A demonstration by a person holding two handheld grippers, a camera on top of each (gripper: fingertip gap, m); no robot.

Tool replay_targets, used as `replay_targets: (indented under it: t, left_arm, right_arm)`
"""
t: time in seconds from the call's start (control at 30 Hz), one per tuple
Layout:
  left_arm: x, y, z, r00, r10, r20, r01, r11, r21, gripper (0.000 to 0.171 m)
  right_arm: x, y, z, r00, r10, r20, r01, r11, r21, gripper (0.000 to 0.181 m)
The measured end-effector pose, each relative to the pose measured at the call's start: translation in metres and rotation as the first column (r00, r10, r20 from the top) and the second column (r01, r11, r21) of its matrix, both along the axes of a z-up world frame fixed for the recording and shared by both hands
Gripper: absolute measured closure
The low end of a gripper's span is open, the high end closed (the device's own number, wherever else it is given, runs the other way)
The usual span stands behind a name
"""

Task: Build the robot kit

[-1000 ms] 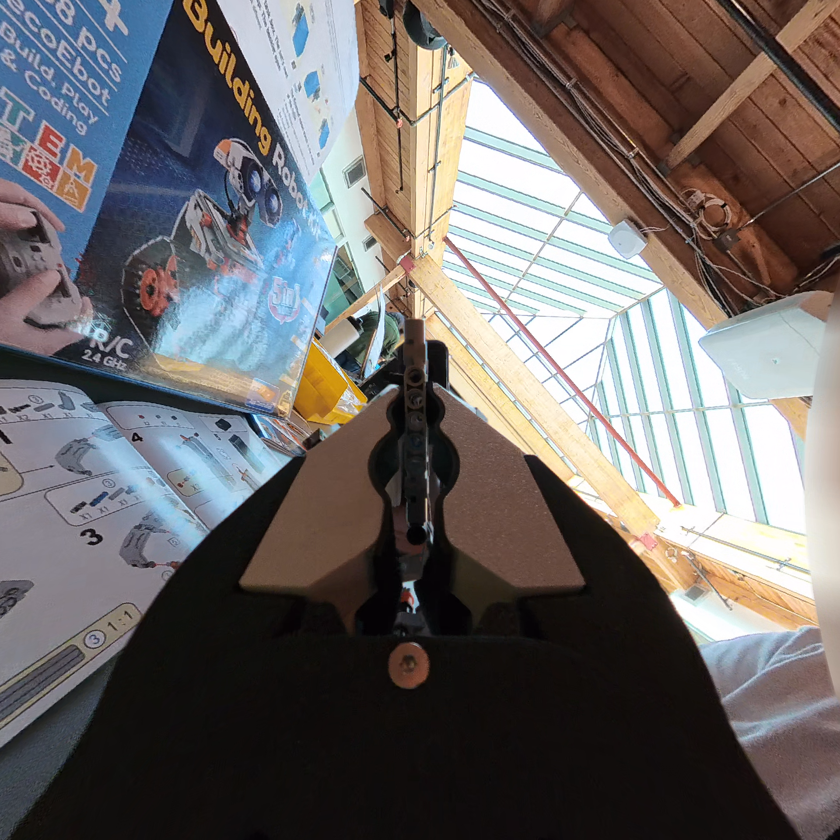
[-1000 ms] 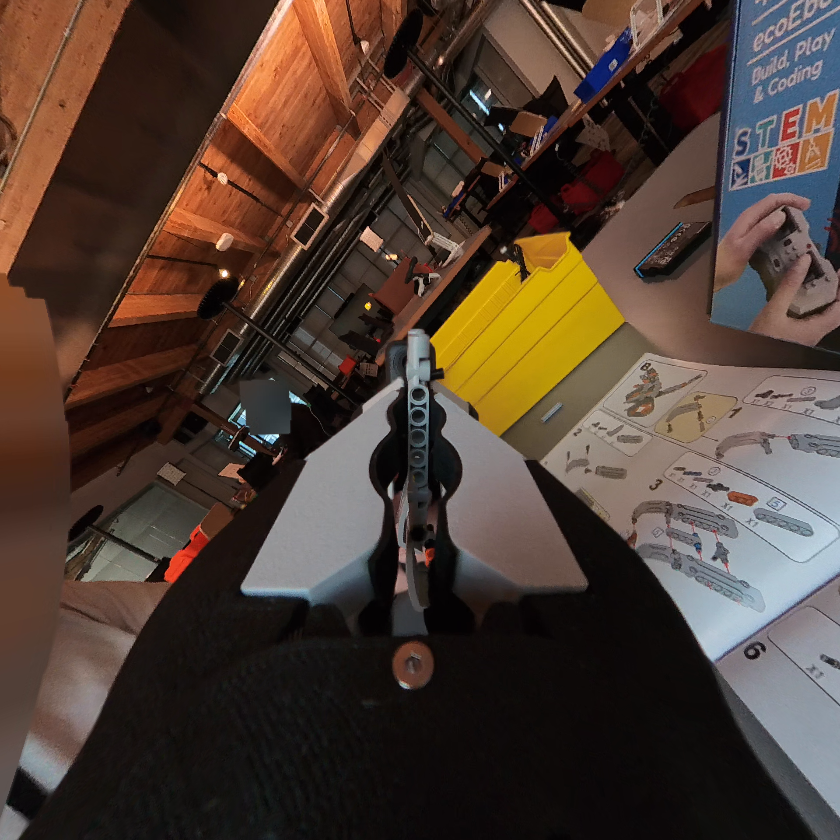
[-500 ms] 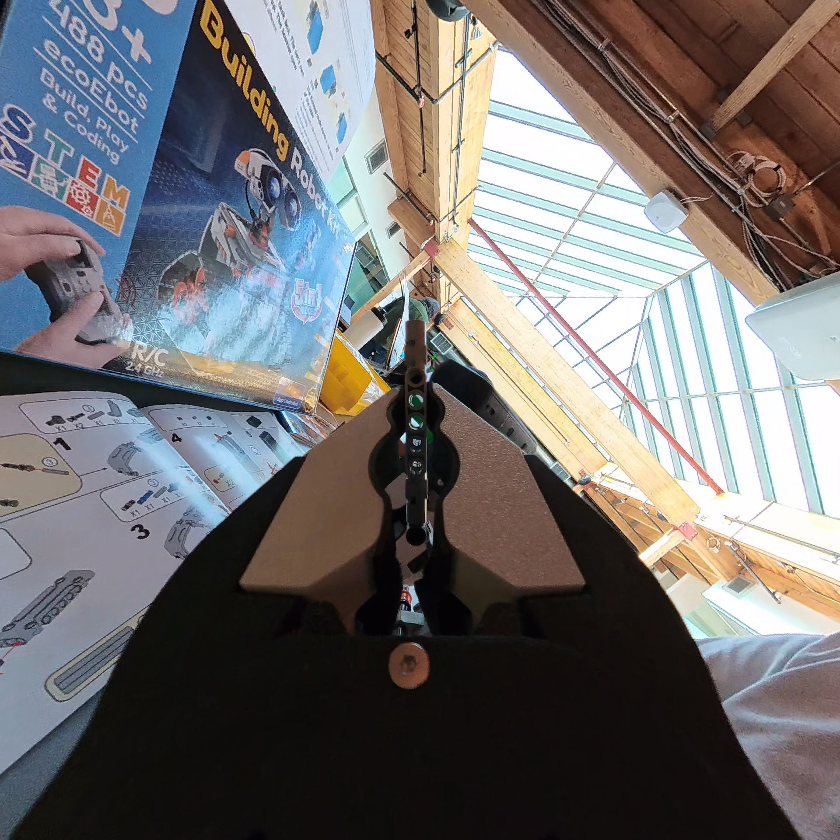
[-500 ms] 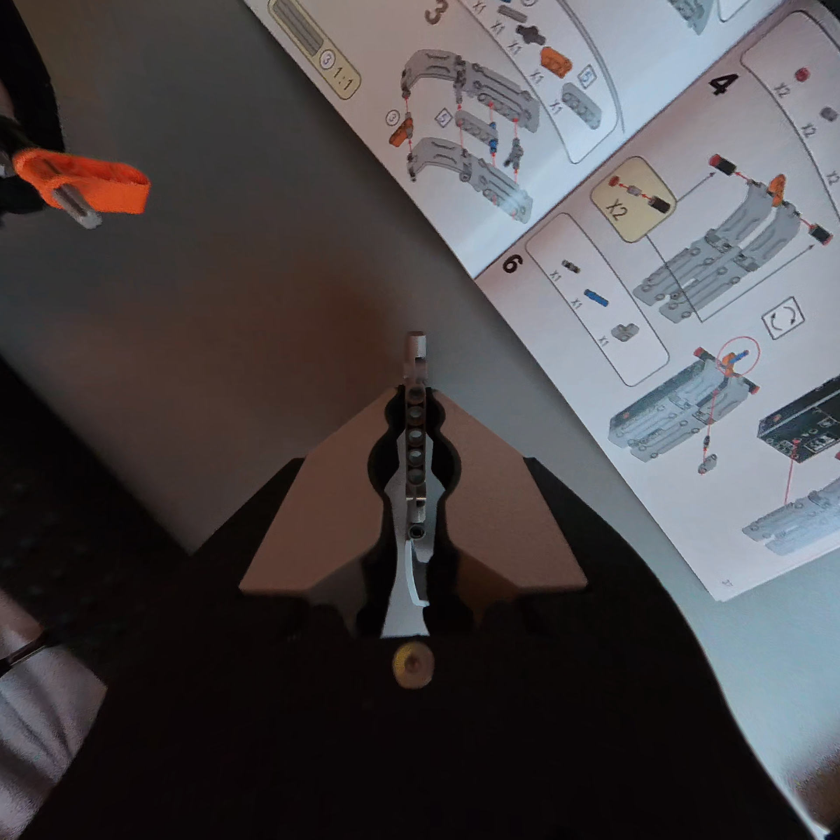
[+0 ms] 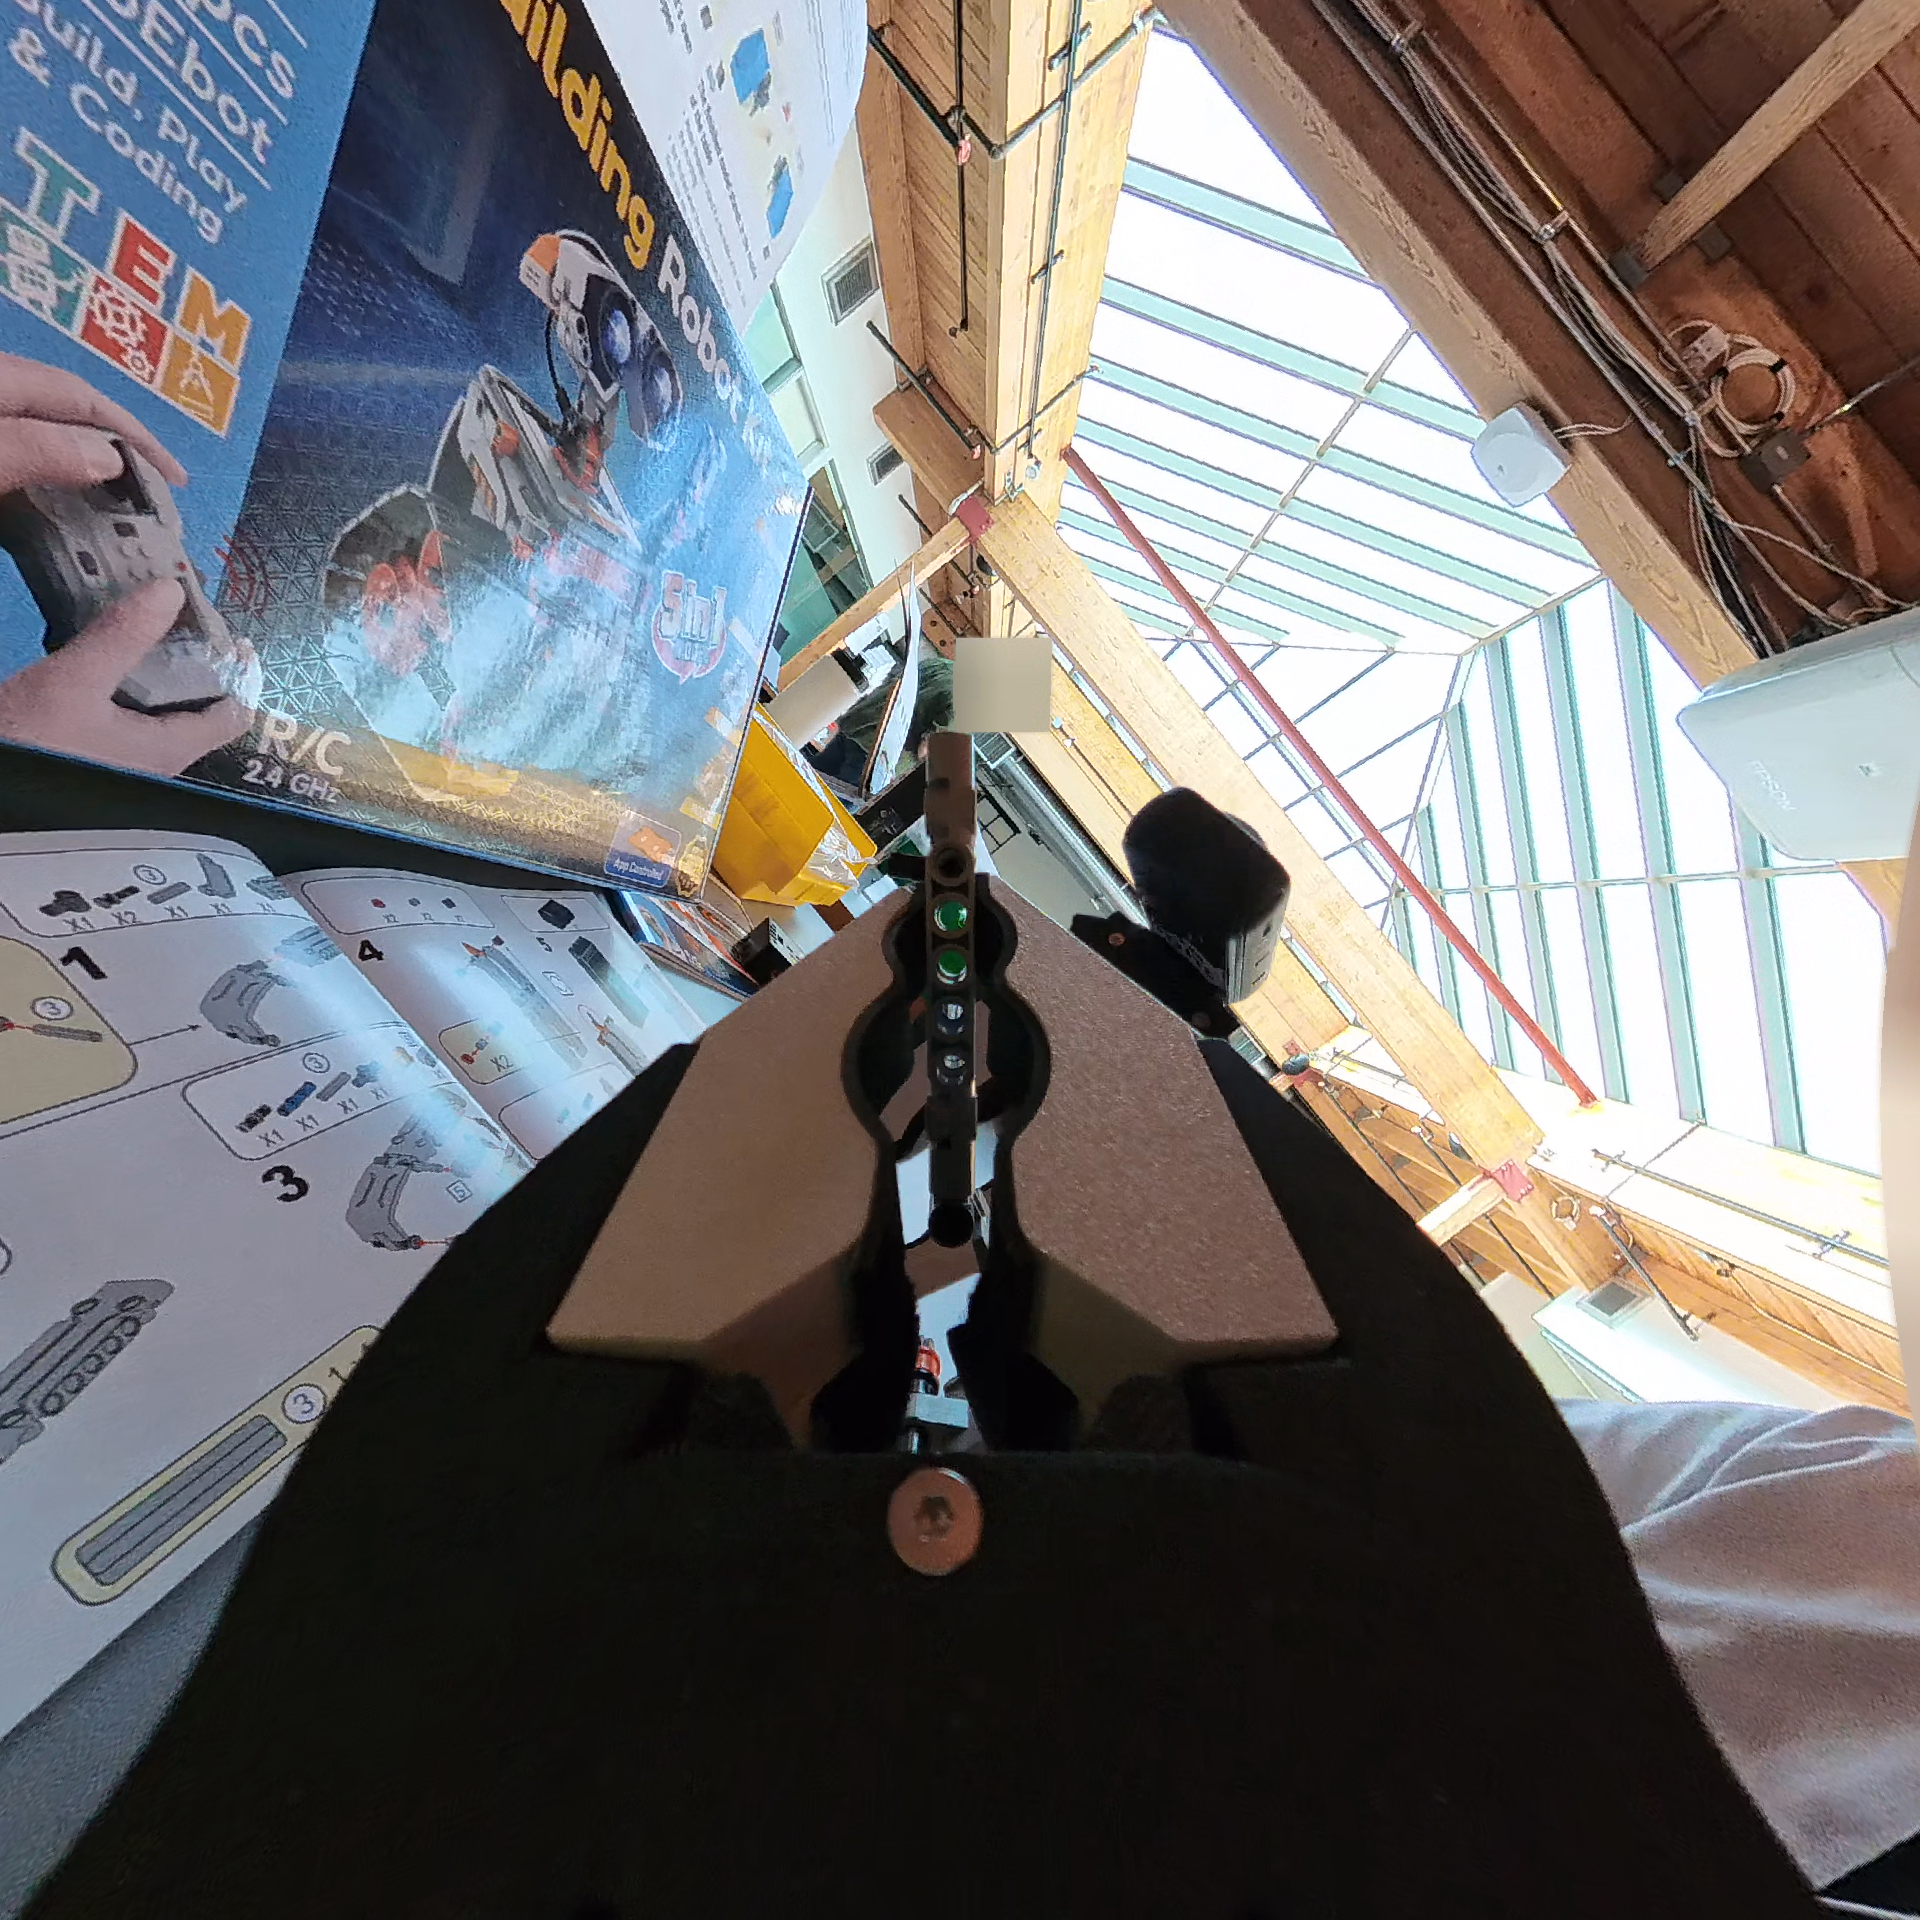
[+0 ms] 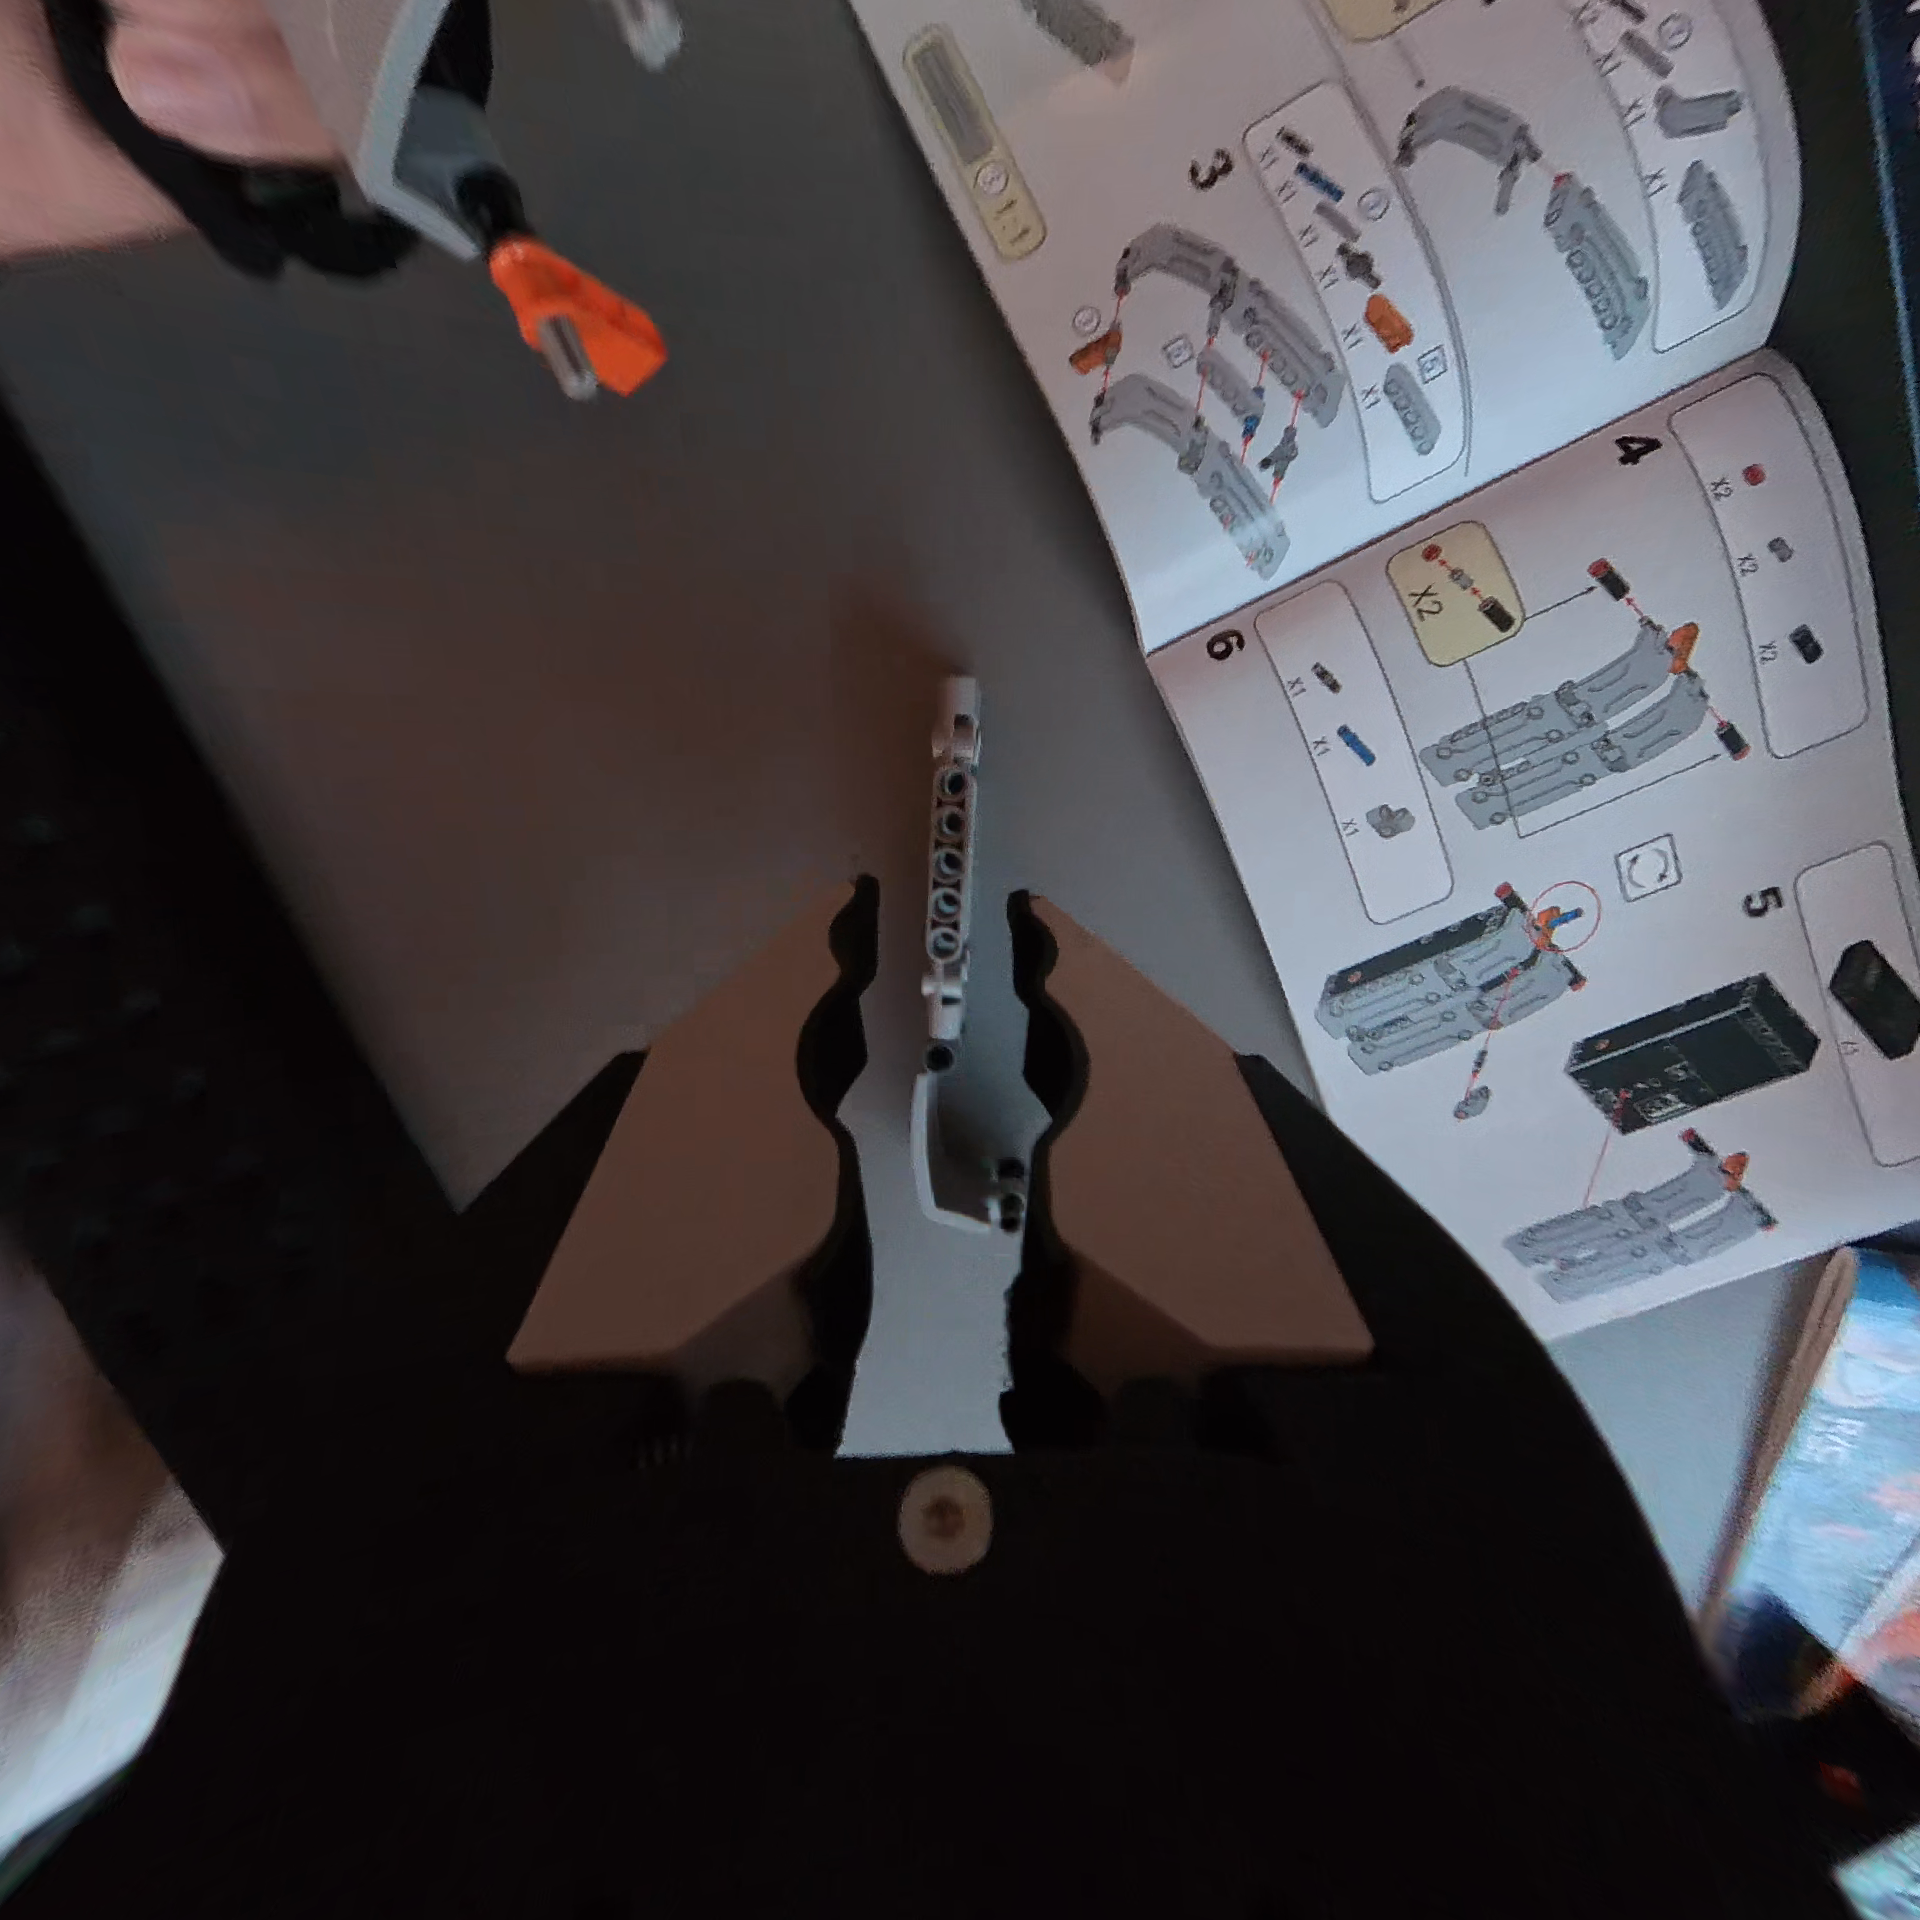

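While the left claw (image 5: 951, 914) points up toward the wooden ceiling beams (image 5: 1195, 727), clamped on a dark holed beam piece (image 5: 951, 997), the right claw (image 6: 940, 904) stands apart above the grey bench (image 6: 623, 675). Between its fingers lies a grey beam assembly (image 6: 951, 935), beside the open instruction booklet (image 6: 1507, 727).

Right gripper (image 6: 943, 914) points down at the grey surface (image 6: 644, 644), jaws parted, and a grey perforated building beam (image 6: 951, 935) sits in the gap between them. The open instruction booklet (image 6: 1558, 727) lies to the right. Upper left, the other gripper (image 6: 436, 156) carries an orange piece (image 6: 577, 312).
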State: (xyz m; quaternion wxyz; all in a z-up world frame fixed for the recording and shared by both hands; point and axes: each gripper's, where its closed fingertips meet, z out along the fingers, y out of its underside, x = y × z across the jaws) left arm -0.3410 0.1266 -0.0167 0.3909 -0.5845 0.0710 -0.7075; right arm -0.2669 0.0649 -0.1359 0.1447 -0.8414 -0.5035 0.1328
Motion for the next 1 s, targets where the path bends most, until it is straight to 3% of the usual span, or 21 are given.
replay_targets:
  t: [0.1, 0.3, 0.47, 0.53, 0.6, 0.63, 0.7, 0.77, 0.83, 0.9, 1.0]
  left_arm:
    - [0.003, -0.002, -0.001, 1.000, -0.013, -0.008, 0.013, 1.000, 0.001, 0.167]
    - [0.003, -0.002, 0.000, 1.000, -0.020, -0.005, 0.020, 1.000, -0.004, 0.168]
    - [0.003, -0.002, -0.001, 1.000, -0.025, -0.003, 0.025, 1.000, -0.011, 0.168]
    - [0.002, -0.002, 0.000, 1.000, -0.025, 0.001, 0.025, 1.000, -0.013, 0.168]
    - [0.002, -0.003, 0.001, 0.999, -0.032, 0.009, 0.032, 0.999, -0.011, 0.167]
    - [0.002, -0.003, 0.002, 0.999, -0.034, 0.012, 0.034, 0.999, -0.008, 0.167]
    - [0.004, -0.005, 0.003, 0.999, -0.045, 0.014, 0.046, 0.999, -0.005, 0.167]
    - [0.009, -0.009, 0.004, 0.997, -0.073, 0.023, 0.073, 0.997, -0.002, 0.168]
    - [0.016, -0.014, 0.004, 0.994, -0.103, 0.029, 0.103, 0.995, -0.003, 0.167]
    - [0.021, -0.018, 0.005, 0.992, -0.120, 0.039, 0.120, 0.993, 0.000, 0.168]
    - [0.022, -0.020, 0.008, 0.991, -0.125, 0.044, 0.124, 0.992, 0.017, 0.167]
  right_arm:
    - [0.000, -0.001, -0.005, 0.994, 0.078, 0.082, -0.079, 0.997, 0.009, 0.157]
    - [0.000, 0.000, -0.022, 0.982, 0.085, 0.171, -0.083, 0.996, -0.021, 0.158]
    - [0.003, 0.001, -0.028, 0.978, 0.077, 0.196, -0.068, 0.996, -0.048, 0.176]
    - [0.000, 0.013, -0.012, 0.995, 0.038, 0.094, -0.040, 0.999, 0.021, 0.176]
    - [-0.016, 0.020, 0.024, 0.968, -0.069, -0.240, 0.068, 0.998, -0.013, 0.177]
    - [-0.023, 0.022, 0.046, 0.892, -0.129, -0.434, 0.107, 0.991, -0.075, 0.177]
    - [-0.029, 0.028, 0.087, 0.624, -0.215, -0.751, 0.122, 0.976, -0.178, 0.177]
    - [-0.028, 0.032, 0.104, 0.345, -0.348, -0.872, 0.079, 0.936, -0.343, 0.178]
    - [-0.029, 0.032, 0.109, 0.159, -0.439, -0.884, -0.001, 0.896, -0.445, 0.178]
    - [-0.031, 0.036, 0.114, 0.055, -0.485, -0.873, -0.034, 0.873, -0.487, 0.177]
    - [-0.038, 0.037, 0.113, 0.038, -0.471, -0.882, -0.012, 0.882, -0.471, 0.177]
